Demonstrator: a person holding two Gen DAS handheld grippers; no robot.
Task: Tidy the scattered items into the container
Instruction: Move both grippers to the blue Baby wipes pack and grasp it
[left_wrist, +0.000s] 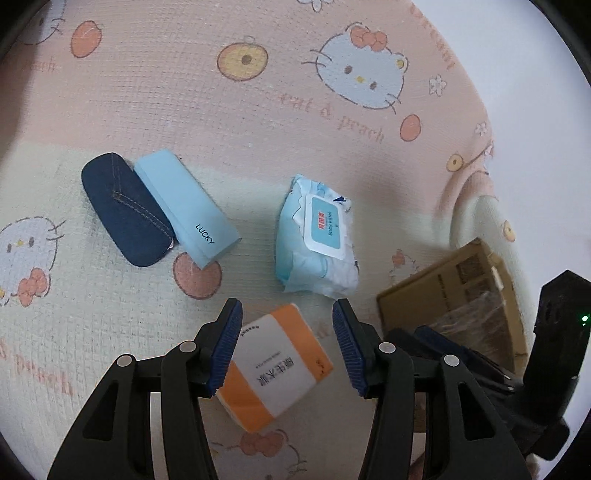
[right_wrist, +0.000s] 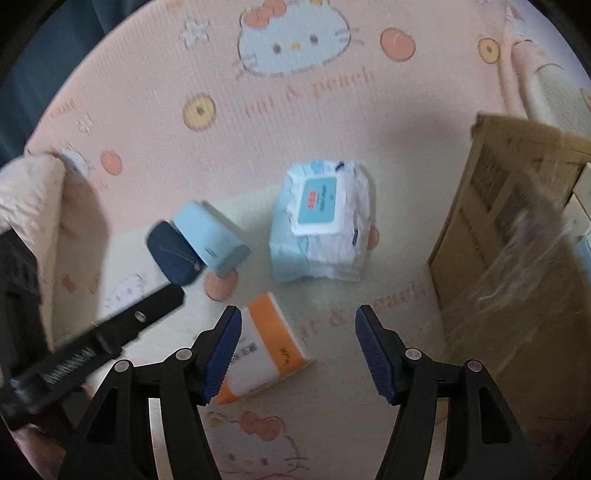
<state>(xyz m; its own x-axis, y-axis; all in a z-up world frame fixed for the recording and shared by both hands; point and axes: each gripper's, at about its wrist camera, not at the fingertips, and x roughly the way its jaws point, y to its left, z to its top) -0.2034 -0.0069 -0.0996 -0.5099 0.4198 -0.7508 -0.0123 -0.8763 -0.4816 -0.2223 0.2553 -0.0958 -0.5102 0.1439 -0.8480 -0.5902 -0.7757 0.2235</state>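
The scattered items lie on your cat-and-peach bedspread (left_wrist: 258, 122). Nearest is the orange-and-white tissue pack (left_wrist: 275, 365), flat on the cloth and seen between the blue pads of your left gripper (left_wrist: 288, 347), whose jaws stand wide and grip nothing. Just past it sits the pale blue wet-wipes pack (left_wrist: 317, 236), label flap up. Off to the left, a light blue case marked LUCKY (left_wrist: 188, 210) lies touching a dark denim case (left_wrist: 125, 210), side by side. The cardboard box (left_wrist: 454, 295), with clear film over part of it, stands at the right, near the wipes.

From your right gripper (right_wrist: 295, 350), also spread wide and empty, the tissue pack (right_wrist: 266, 354) lies low and to the left, partly behind the left pad. The box (right_wrist: 517, 221) fills the right edge; that view is blurred.
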